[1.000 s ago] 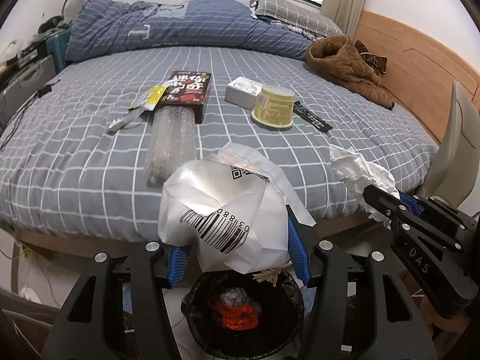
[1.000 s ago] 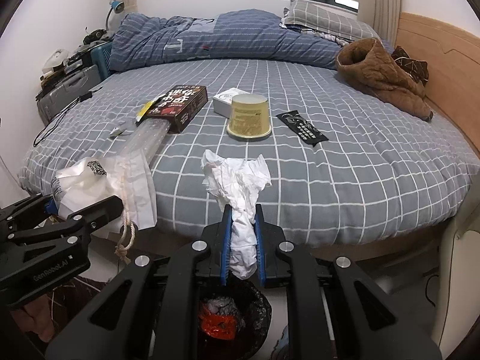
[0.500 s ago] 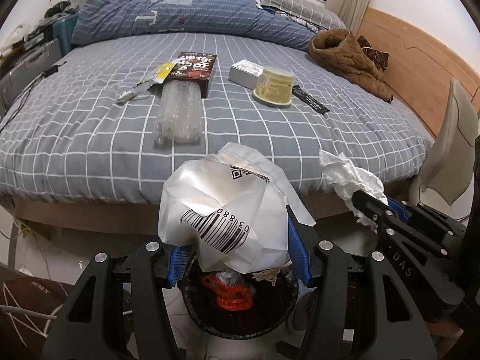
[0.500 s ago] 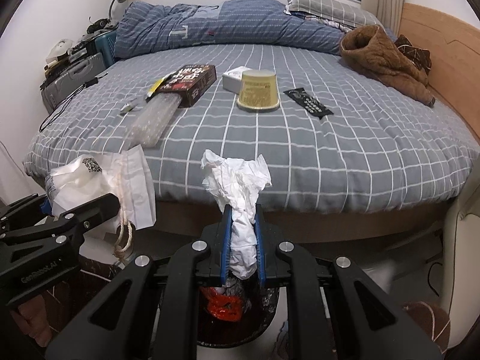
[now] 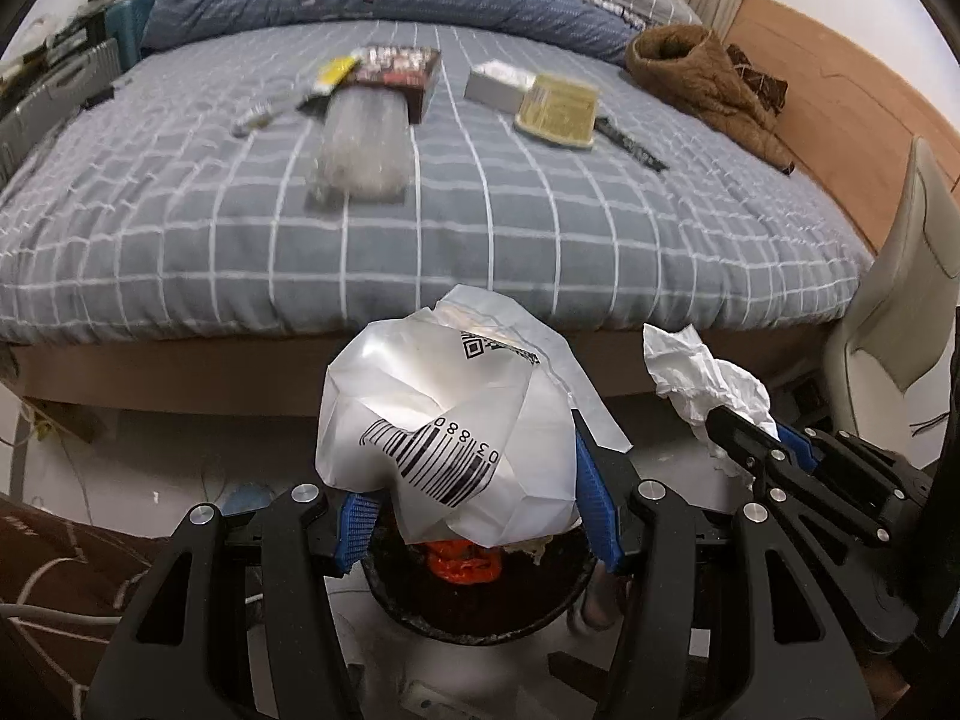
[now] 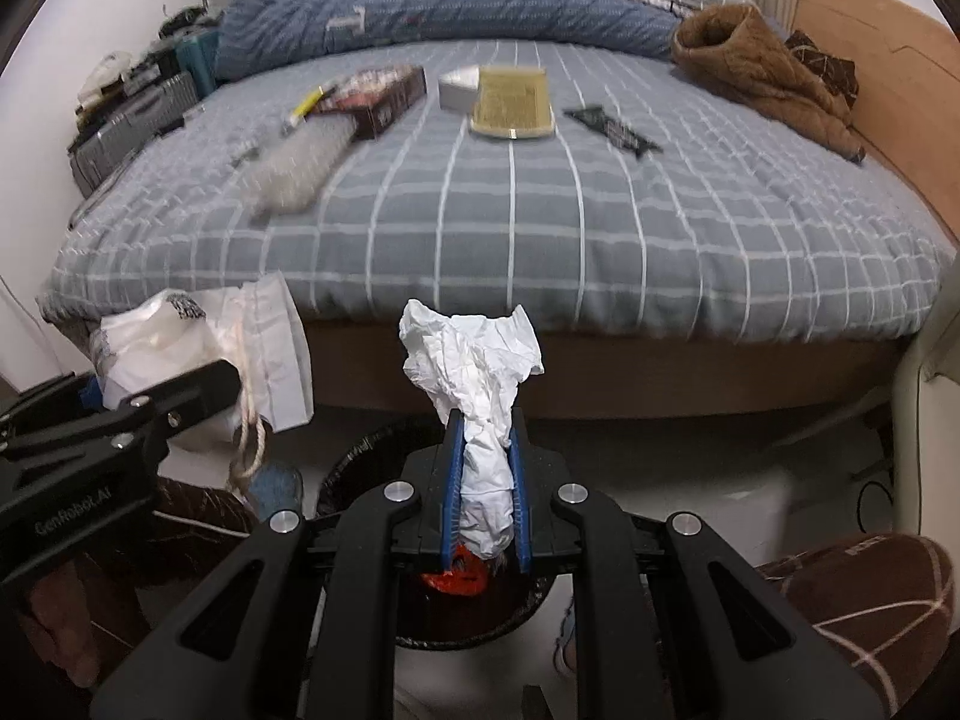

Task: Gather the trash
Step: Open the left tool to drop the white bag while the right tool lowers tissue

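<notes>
Left hand-held gripper (image 5: 474, 510): clamped on a white plastic bag (image 5: 444, 426) with a barcode, held directly above a black bin (image 5: 480, 612). Right hand-held gripper (image 6: 485, 480): closed tight on a crumpled white tissue (image 6: 474, 360), sticking up past the fingertips, likewise over the bin with red trash (image 6: 453, 579) inside. Ahead of both, on the bed (image 6: 540, 228): a dark box (image 6: 384, 99), a yellow cup (image 6: 513, 102), a black wrapper (image 6: 609, 126), all blurred.

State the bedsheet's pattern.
Grey bedsheet with a white grid of lines; clearest in the right wrist view.
</notes>
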Motion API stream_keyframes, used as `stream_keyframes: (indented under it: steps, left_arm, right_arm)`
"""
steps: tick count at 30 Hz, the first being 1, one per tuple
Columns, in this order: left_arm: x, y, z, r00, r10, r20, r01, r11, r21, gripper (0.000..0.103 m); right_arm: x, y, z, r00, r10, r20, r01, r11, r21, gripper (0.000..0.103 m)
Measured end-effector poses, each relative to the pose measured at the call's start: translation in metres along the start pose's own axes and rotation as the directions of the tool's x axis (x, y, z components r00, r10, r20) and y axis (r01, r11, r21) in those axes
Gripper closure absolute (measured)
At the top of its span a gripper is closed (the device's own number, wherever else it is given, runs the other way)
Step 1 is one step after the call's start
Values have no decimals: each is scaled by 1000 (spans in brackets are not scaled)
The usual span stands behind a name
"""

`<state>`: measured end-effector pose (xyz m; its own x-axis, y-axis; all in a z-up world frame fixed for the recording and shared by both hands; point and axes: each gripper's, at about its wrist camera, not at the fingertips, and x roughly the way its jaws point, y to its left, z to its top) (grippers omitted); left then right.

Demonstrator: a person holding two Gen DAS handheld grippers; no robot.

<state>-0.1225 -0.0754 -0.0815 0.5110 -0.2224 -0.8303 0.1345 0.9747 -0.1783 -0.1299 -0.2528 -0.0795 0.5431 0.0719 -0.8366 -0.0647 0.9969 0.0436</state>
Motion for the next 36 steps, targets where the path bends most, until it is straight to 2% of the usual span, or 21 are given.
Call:
stream_keyframes:
  steps: [4, 14, 23, 32, 35, 36]
  left_arm:
    - [23, 2, -9, 998, -21, -52, 21, 1000, -1, 48]
    - [71, 8, -13, 990, 7, -141, -6, 1000, 3, 48]
    - [113, 8, -22, 977, 31, -210, -27, 999, 18, 48]
    - [142, -18, -26, 965, 38, -261, -20, 997, 70, 48]
    - [149, -21, -28, 961, 46, -272, -26, 997, 77, 44]
    - [149, -19, -30, 961, 50, -272, -31, 997, 76, 38]
  right_arm:
    - [23, -3, -5, 998, 2, -59, -2, 1000, 0, 90]
    - [61, -9, -8, 991, -12, -135, 14, 1000, 16, 90]
    - [75, -24, -8, 989, -48, -140, 51, 999, 17, 90]
    - [78, -47, -15, 984, -64, -166, 75, 995, 61, 90]
    - [83, -49, -12, 983, -62, -172, 74, 995, 62, 90]
    - [84, -48, -11, 983, -60, -171, 71, 996, 60, 90]
